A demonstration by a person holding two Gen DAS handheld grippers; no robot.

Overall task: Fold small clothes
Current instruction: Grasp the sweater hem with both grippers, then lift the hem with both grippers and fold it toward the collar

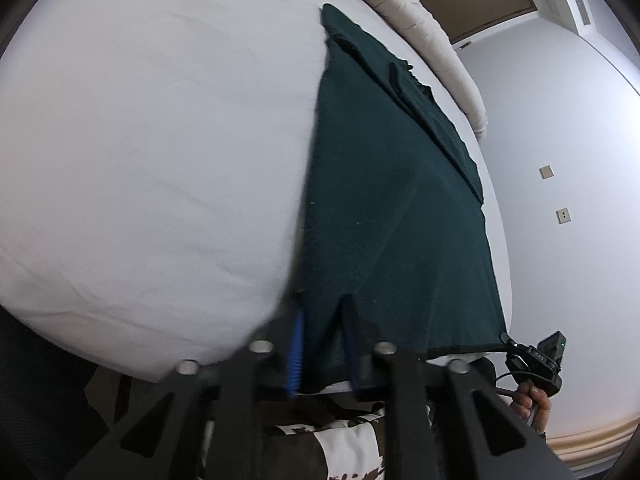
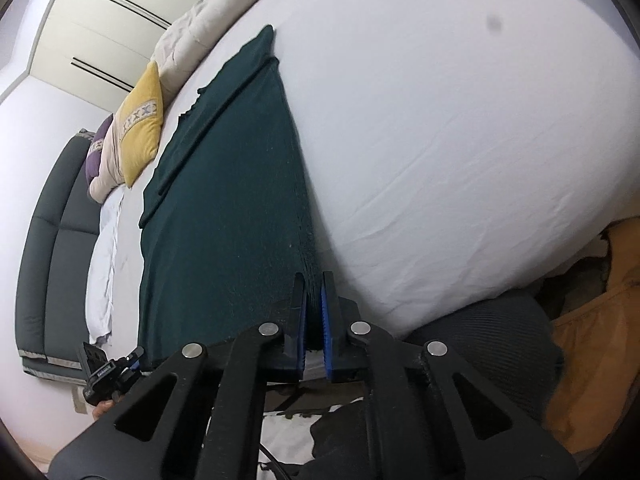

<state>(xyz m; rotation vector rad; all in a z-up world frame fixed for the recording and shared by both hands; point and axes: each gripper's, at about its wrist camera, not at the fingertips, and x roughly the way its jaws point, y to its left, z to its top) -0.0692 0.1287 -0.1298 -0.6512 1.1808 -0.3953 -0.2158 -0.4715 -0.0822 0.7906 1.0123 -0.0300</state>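
Observation:
A dark green knit garment (image 1: 392, 208) lies stretched along a white bed (image 1: 160, 160), its sleeves folded in at the far end. My left gripper (image 1: 322, 320) is shut on one near corner of its hem, the cloth between the blue pads. My right gripper (image 2: 314, 300) is shut on the other near corner of the dark green garment (image 2: 228, 220), the fabric bunched between the jaws. Each gripper shows in the other's view: the right one (image 1: 536, 360) at the hem's right end, the left one (image 2: 108, 372) at lower left.
A yellow pillow (image 2: 142, 124), a purple cushion (image 2: 98, 152) and a beige duvet roll (image 1: 436, 36) lie at the bed's far side. A dark headboard (image 2: 52, 248) stands at the left. An orange cloth (image 2: 592, 352) and a dark cushion (image 2: 492, 344) sit beside the bed's near edge.

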